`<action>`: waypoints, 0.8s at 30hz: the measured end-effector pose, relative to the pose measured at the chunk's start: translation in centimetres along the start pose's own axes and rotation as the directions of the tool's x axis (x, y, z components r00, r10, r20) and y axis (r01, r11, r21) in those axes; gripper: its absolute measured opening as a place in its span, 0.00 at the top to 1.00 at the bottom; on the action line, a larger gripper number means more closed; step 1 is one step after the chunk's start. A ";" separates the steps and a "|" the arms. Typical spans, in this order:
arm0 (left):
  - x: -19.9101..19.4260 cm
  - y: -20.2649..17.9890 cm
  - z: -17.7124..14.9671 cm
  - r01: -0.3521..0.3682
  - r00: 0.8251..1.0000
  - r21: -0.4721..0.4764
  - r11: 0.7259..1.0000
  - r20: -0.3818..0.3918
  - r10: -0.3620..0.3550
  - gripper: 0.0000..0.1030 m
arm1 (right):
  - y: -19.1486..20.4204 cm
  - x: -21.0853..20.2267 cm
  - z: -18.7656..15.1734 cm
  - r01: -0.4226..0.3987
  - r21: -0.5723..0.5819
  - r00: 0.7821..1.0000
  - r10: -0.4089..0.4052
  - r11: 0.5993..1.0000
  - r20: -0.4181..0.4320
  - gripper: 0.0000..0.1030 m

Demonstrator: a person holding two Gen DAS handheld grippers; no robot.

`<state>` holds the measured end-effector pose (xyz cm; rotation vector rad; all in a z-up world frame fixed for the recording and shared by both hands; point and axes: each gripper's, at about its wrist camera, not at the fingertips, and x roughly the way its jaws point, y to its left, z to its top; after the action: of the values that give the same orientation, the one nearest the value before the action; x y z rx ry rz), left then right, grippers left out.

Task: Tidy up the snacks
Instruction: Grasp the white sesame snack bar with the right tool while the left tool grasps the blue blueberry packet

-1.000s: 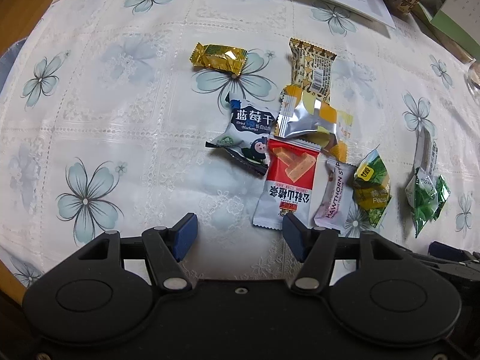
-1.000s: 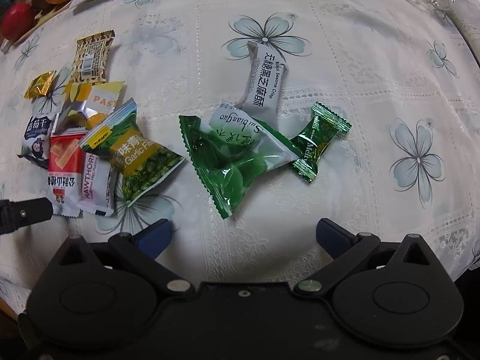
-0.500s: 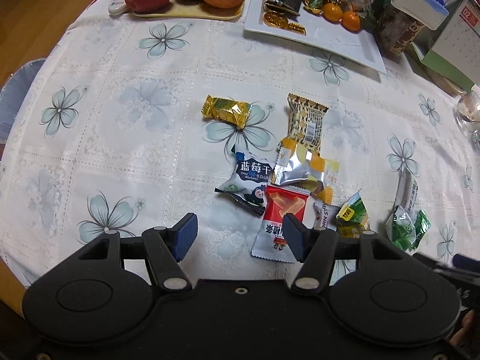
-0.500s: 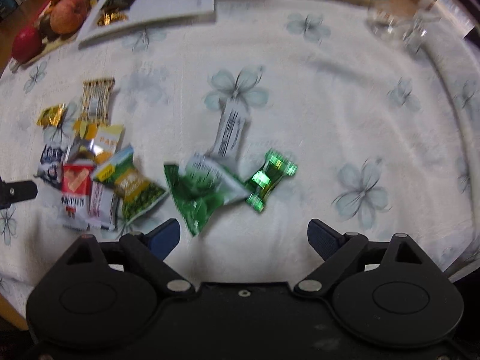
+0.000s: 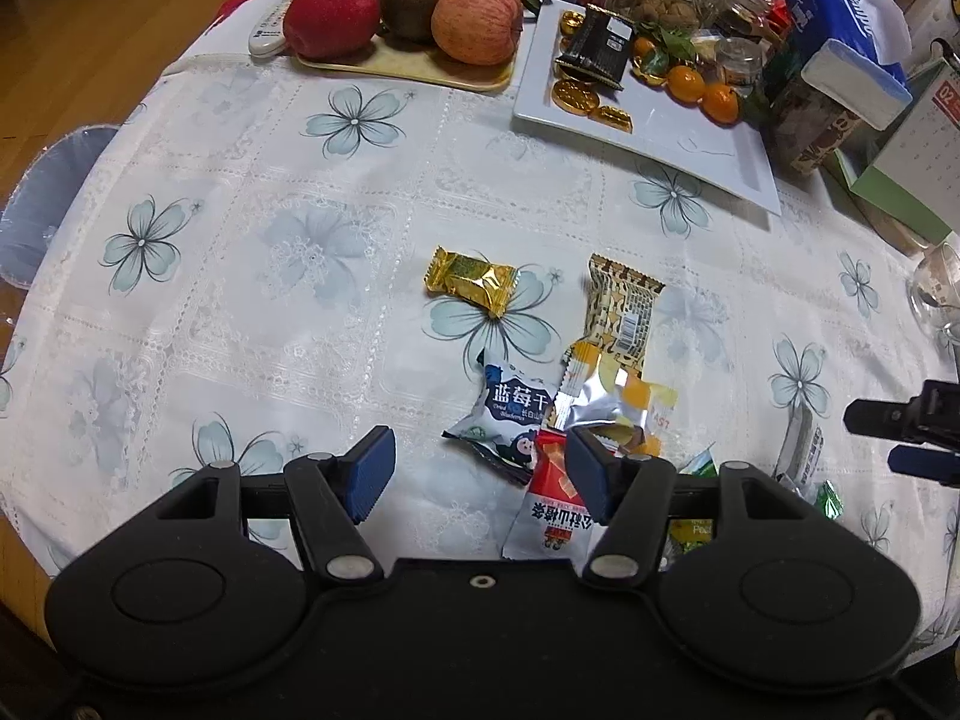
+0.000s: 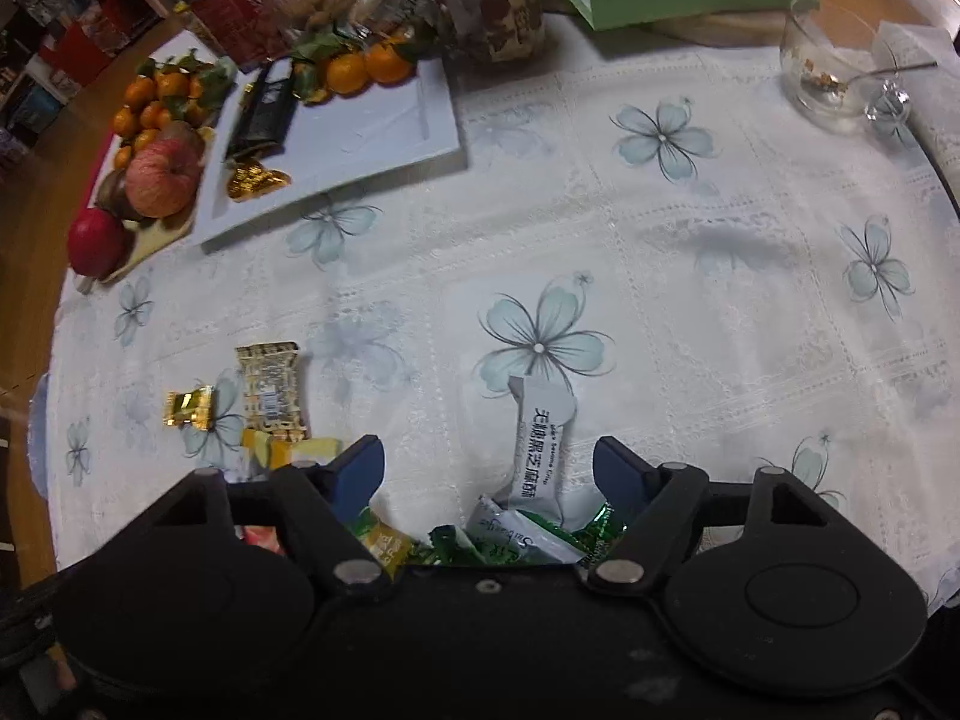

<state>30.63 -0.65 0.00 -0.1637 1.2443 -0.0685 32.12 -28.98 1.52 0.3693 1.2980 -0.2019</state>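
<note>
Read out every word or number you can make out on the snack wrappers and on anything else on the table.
"蓝莓干" on the blue and white packet.
"02" on the calendar.
"无糖黑芝麻酥" on the white stick packet.
Red packet: upside-down characters, unclear.
Barcode bar: print too small.

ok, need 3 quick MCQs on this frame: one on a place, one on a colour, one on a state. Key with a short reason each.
1. Where does the black snack packet lie?
A. on the white rectangular plate
B. on the fruit tray
C. on the tablecloth among the loose snacks

2. What colour is the small candy wrapper lying apart from the snack pile?
A. red
B. gold
C. blue

3. What is the left tool doing?
A. clamped on the blueberry packet
C. clamped on an apple
B. open, holding nothing

Key: 1 A, it sits beside gold coins there. 2 B, shiny gold foil. 3 B, its fingers stand apart above the tablecloth.
</note>
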 end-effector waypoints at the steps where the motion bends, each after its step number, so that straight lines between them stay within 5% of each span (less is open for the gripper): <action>1: -0.1 0.0 0.1 -0.011 1.000 -0.003 1.000 0.009 0.011 0.38 | 0.0 0.9 0.2 0.018 0.007 1.000 -0.018 1.000 -0.012 0.23; 6: -0.1 0.0 0.5 -0.066 0.997 -0.006 0.998 0.043 0.067 0.38 | -1.6 3.8 0.3 0.075 0.128 0.996 -0.067 0.989 -0.065 0.28; 10: 0.5 -0.1 0.7 -0.051 0.999 -0.012 0.999 0.019 0.051 0.38 | -2.4 5.3 0.6 0.104 0.172 0.989 -0.083 0.980 -0.122 0.48; 18: 1.6 -0.4 0.8 -0.051 0.998 -0.022 0.998 -0.023 0.050 0.38 | -1.9 7.4 0.6 0.148 0.192 0.970 -0.105 0.970 -0.218 0.48; 24: 1.9 -0.1 0.9 -0.031 0.999 -0.044 0.999 -0.043 0.029 0.38 | -1.0 7.1 0.3 0.111 0.174 0.984 -0.084 0.979 -0.157 0.78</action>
<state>32.12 -0.92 -1.50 -0.1827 1.2905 -0.0182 33.90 -29.55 -5.43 0.4838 1.4510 -0.3839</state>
